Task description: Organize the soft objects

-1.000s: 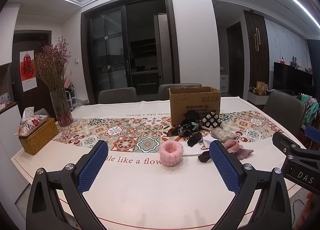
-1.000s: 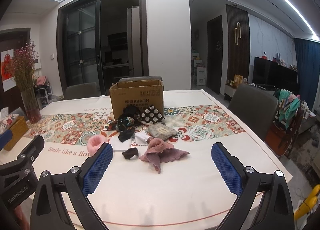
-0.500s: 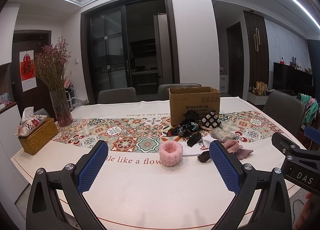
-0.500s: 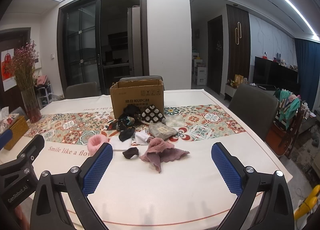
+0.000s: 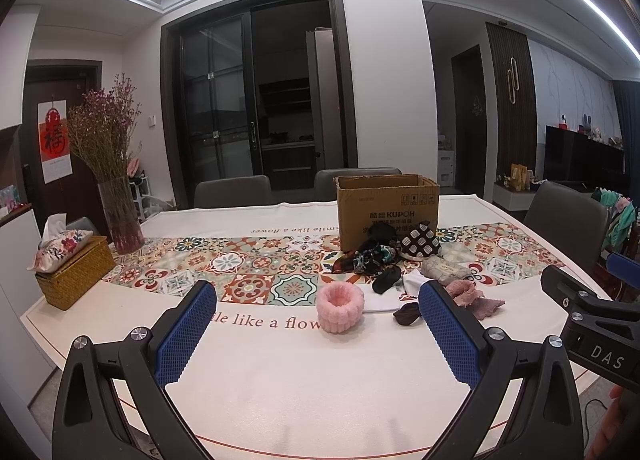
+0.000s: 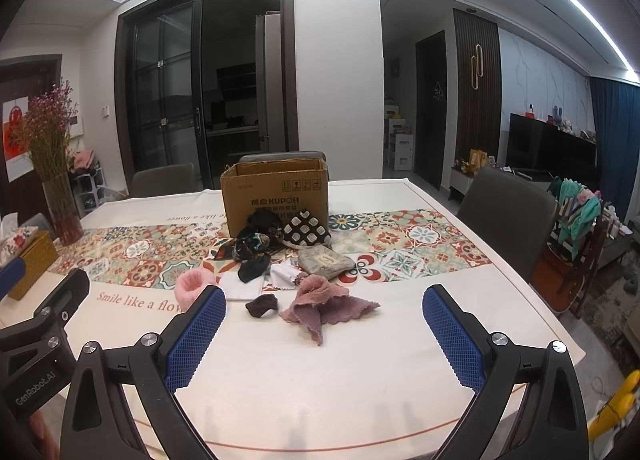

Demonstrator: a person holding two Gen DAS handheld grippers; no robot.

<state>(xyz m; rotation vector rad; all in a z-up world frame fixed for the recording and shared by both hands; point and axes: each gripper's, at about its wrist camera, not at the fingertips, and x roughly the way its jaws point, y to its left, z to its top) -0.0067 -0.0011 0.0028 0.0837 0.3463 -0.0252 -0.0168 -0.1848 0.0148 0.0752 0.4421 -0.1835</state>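
Two handheld grippers are held above the near edge of a white table (image 5: 280,388) with a patterned tile runner. The left gripper (image 5: 316,316) is spread wide with nothing between its blue textured pads (image 5: 186,334), and the right gripper (image 6: 324,324) is likewise released and empty.

A pile of soft items is gathered in front of an open brown cardboard box (image 6: 276,196) standing on the runner. A fluffy pink ring-shaped headband (image 5: 340,306) is placed alone at the left of the pile, near the printed lettering. A crumpled mauve cloth (image 6: 324,306) is spread nearest the right gripper, with a small dark brown bundle (image 6: 262,305) just beside it. Behind these, a folded white cloth (image 6: 242,286), a black sock-like piece (image 6: 254,267) and a grey fabric pouch (image 6: 325,262) are seen. A dark patterned scarf (image 6: 244,246) and a black-and-white checked pouch (image 6: 306,230) are set against the box front; whether they touch each other cannot be told from either view.

At the far left, a woven tissue box (image 5: 74,278) and a glass vase of dried purple flowers (image 5: 120,220) are stood well apart from the pile.
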